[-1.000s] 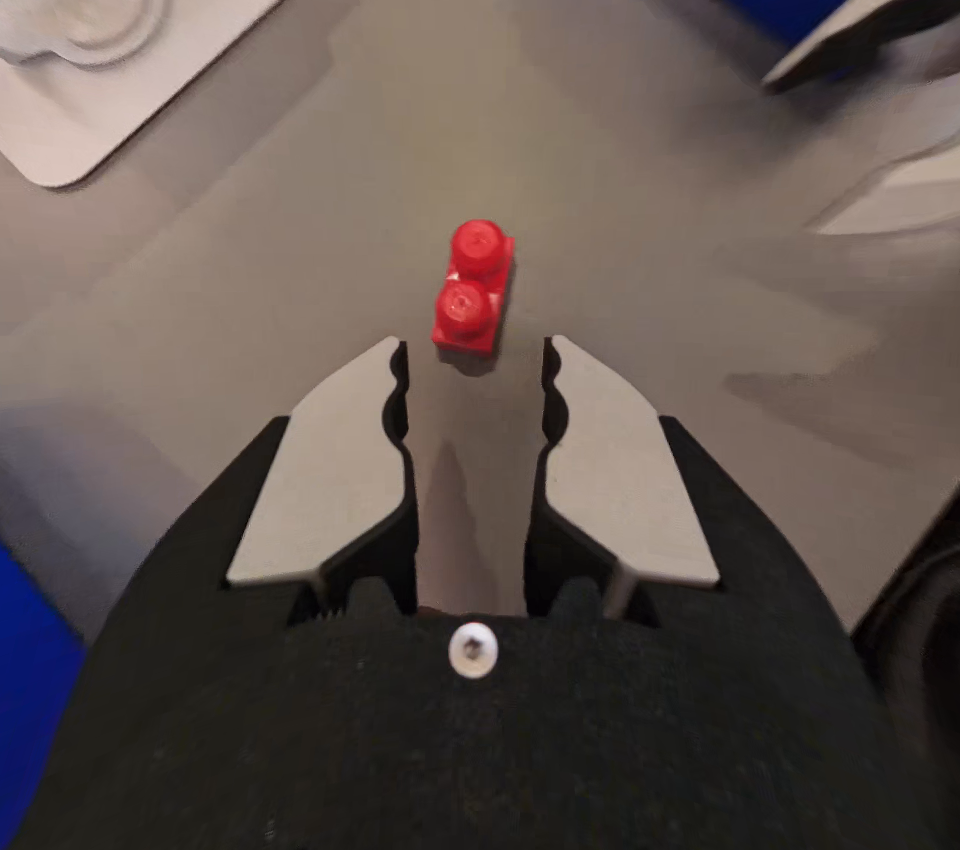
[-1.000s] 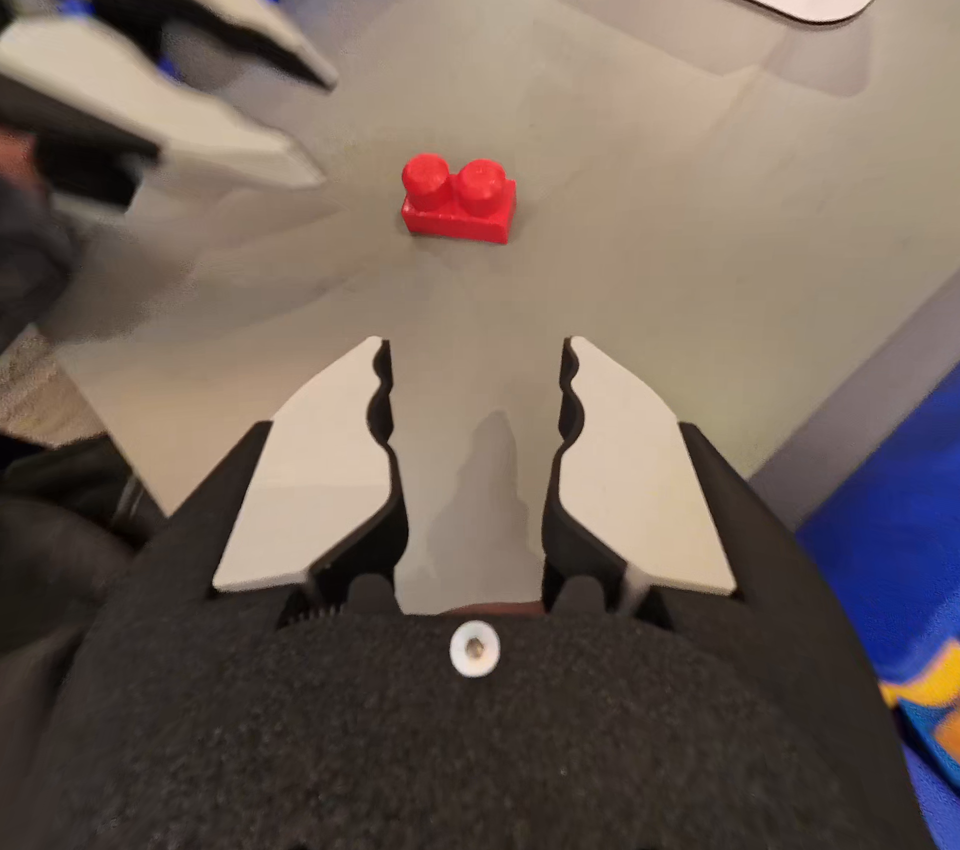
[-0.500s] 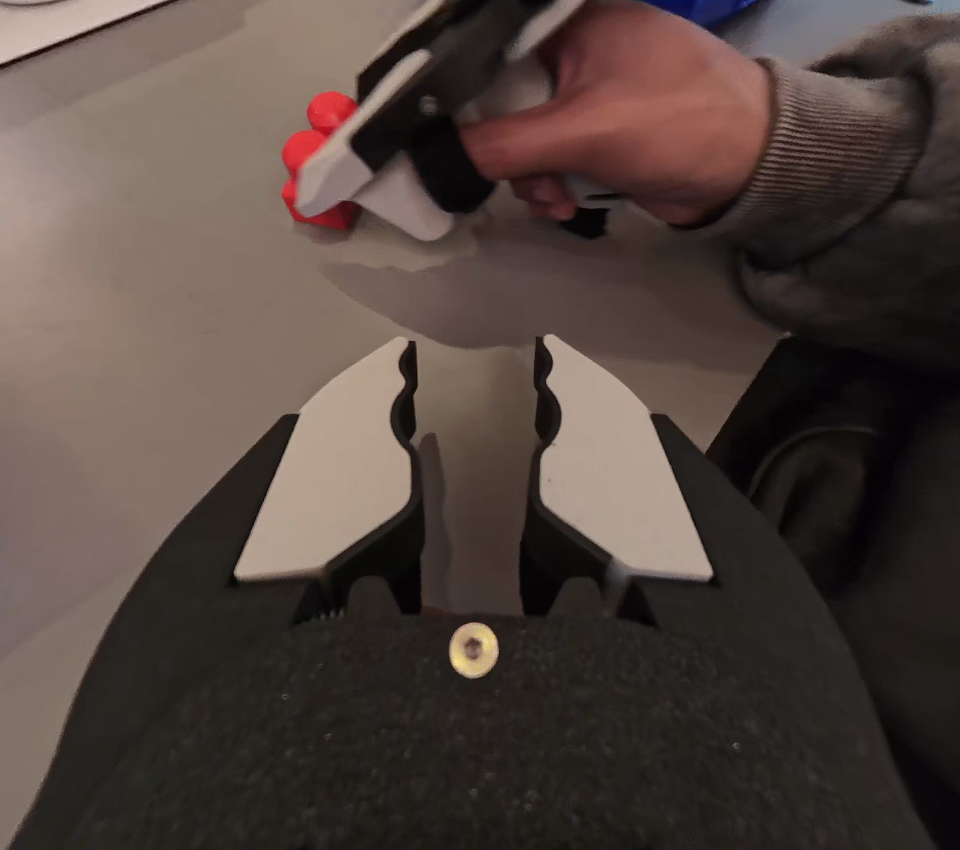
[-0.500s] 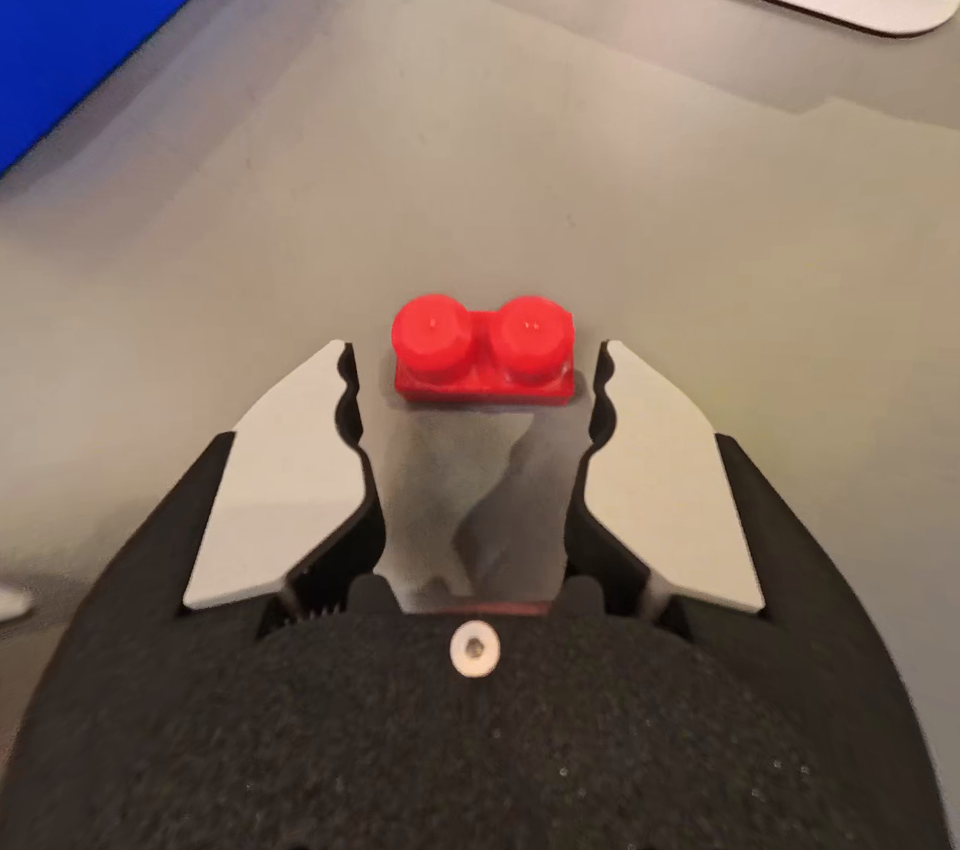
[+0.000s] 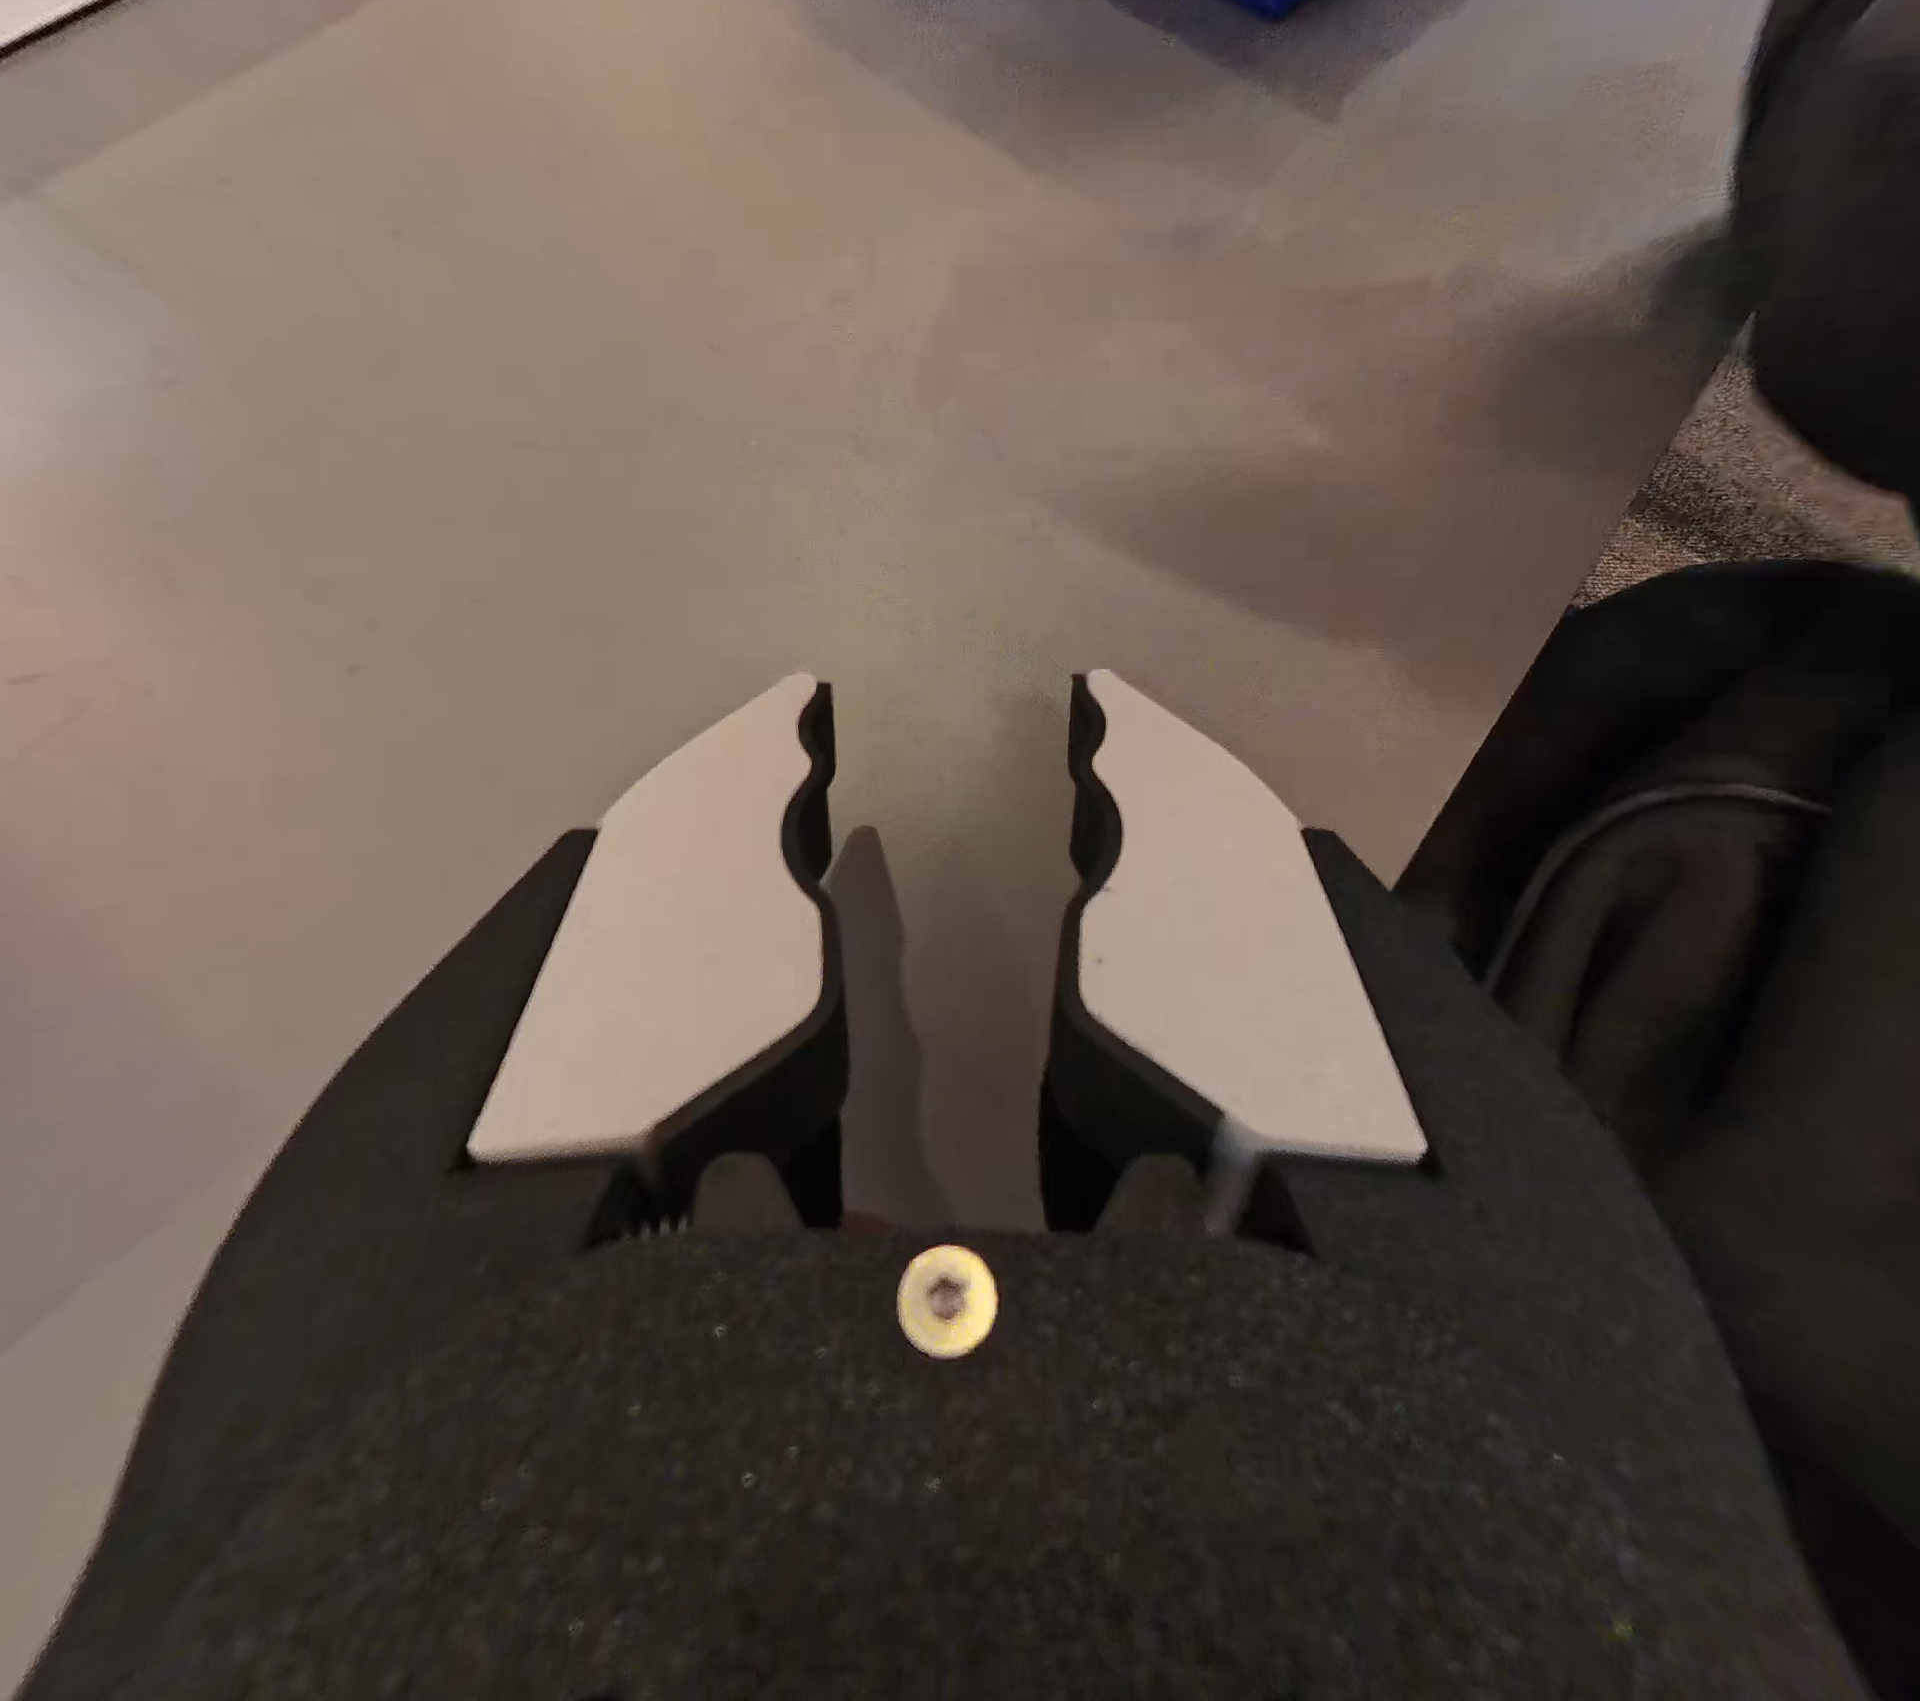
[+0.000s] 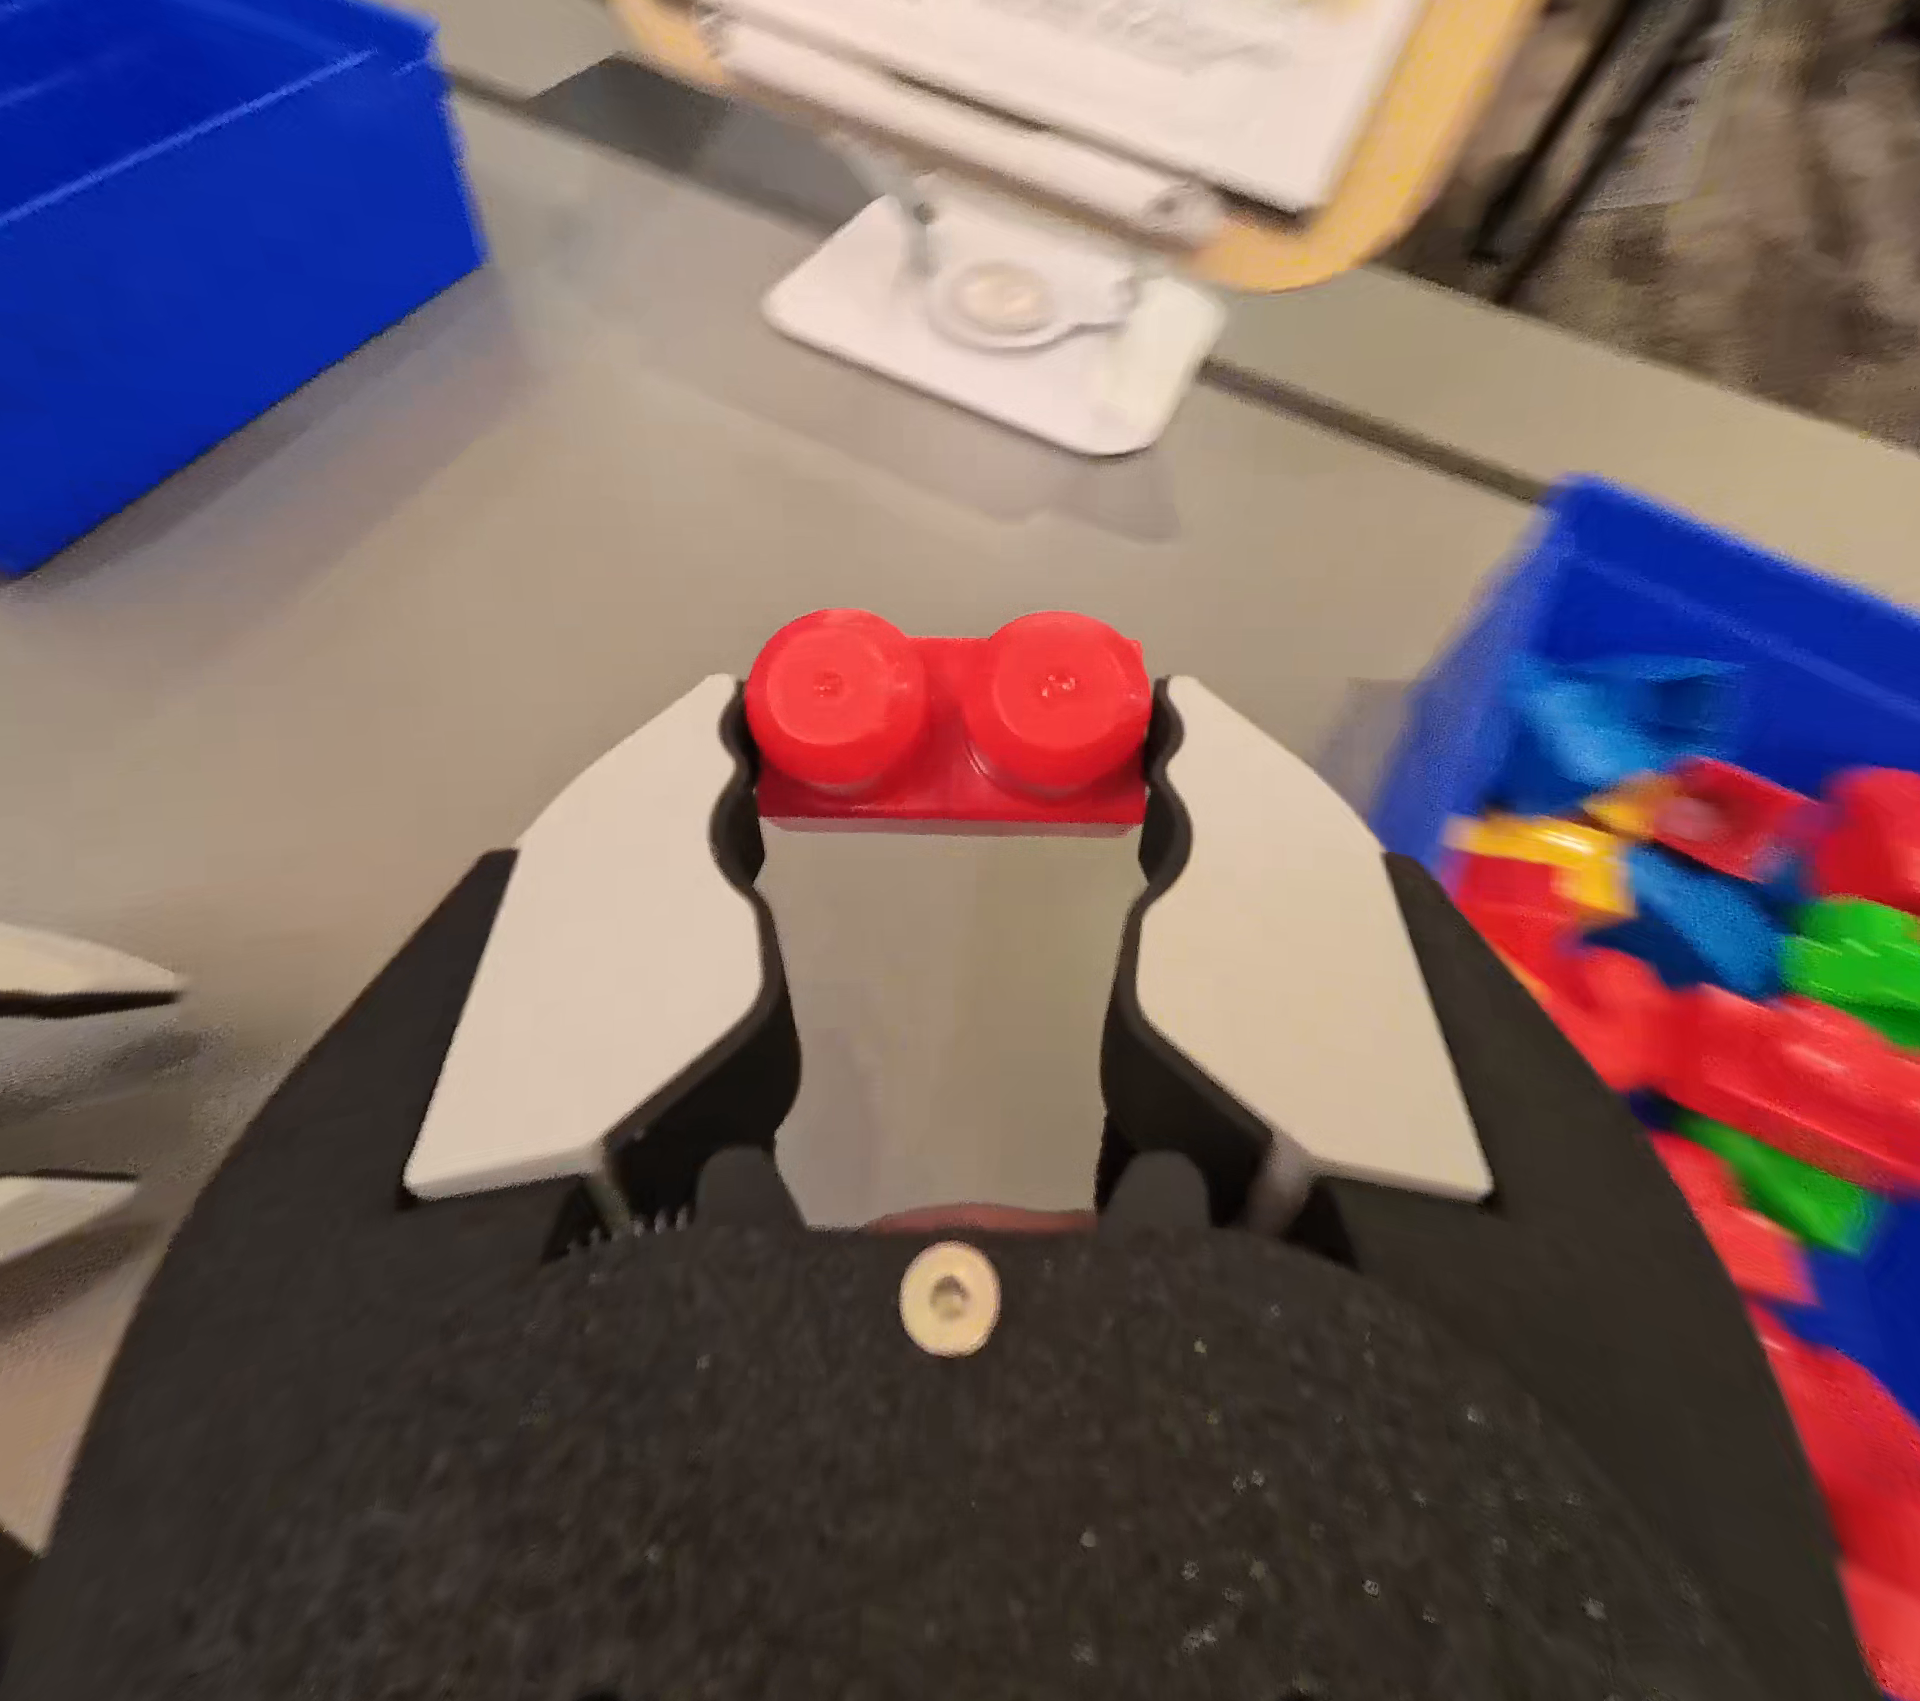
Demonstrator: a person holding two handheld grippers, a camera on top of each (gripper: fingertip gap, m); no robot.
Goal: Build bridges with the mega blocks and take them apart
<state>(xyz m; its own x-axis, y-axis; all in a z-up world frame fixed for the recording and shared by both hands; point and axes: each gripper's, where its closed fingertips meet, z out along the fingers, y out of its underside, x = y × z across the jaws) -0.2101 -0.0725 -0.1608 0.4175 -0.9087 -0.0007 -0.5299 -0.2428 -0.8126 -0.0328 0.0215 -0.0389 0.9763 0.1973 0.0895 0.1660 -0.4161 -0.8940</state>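
The left gripper (image 5: 951,695) hangs over the bare grey table (image 5: 520,404), fingers narrowly parted, holding nothing. The right gripper (image 6: 945,706) pinches the small red two-stud plastic block (image 6: 948,716) by its ends, above the table, beside a blue plastic bin of mixed coloured blocks (image 6: 1714,976).

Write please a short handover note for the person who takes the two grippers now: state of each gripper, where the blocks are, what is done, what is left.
Right gripper: jaws shut on the red two-stud block, gripping its two short ends, lifted off the grey table.
Left gripper: jaws open, empty, over bare table.
Blocks: the rest lie mixed in the blue bin on the right. A second blue bin stands far left; its contents are not visible.
Done: no bridge stands in view.
Left: probably drop this block in the right bin.
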